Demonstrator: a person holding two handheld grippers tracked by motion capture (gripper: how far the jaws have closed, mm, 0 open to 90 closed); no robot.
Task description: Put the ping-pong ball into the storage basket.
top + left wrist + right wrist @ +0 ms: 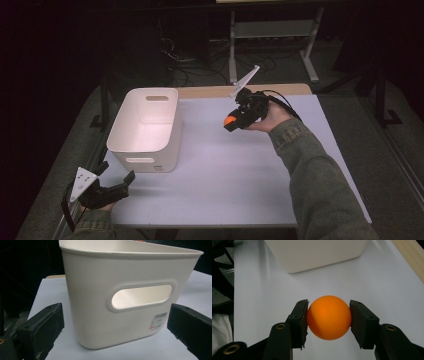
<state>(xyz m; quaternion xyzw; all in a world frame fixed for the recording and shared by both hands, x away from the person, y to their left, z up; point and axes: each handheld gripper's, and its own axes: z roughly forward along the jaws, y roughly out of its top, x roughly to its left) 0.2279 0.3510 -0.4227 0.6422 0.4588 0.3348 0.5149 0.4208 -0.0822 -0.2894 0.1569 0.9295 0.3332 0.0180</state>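
Right gripper view looks straight down the right gripper (329,318), whose two black jaws are clamped on an orange ball (329,317), one pad pressed against each side of it. Below the ball lies the white table (262,302), with no contact between them, and ahead of the jaws stands the lower wall of the white bin (317,252), well apart from the ball.

Judging from this, the pick-up is done: the ball is off the table and firmly held. What seems left is the carry across to the bin and the release into it; the bin (145,125) looks empty from the high view, so nothing has been dropped in yet.

That high view gives what the gripper cameras cannot: the ball (229,120) held above the middle of the table, to the side of the bin, and the left gripper (117,185) resting near the table's front corner, just in front of the bin.

From the left gripper view, the left gripper (120,335) has its jaws spread wide with nothing between the pads; the bin's end wall (100,315), with its oval handle slot (142,296) and a barcode label (158,321), stands just ahead of them.
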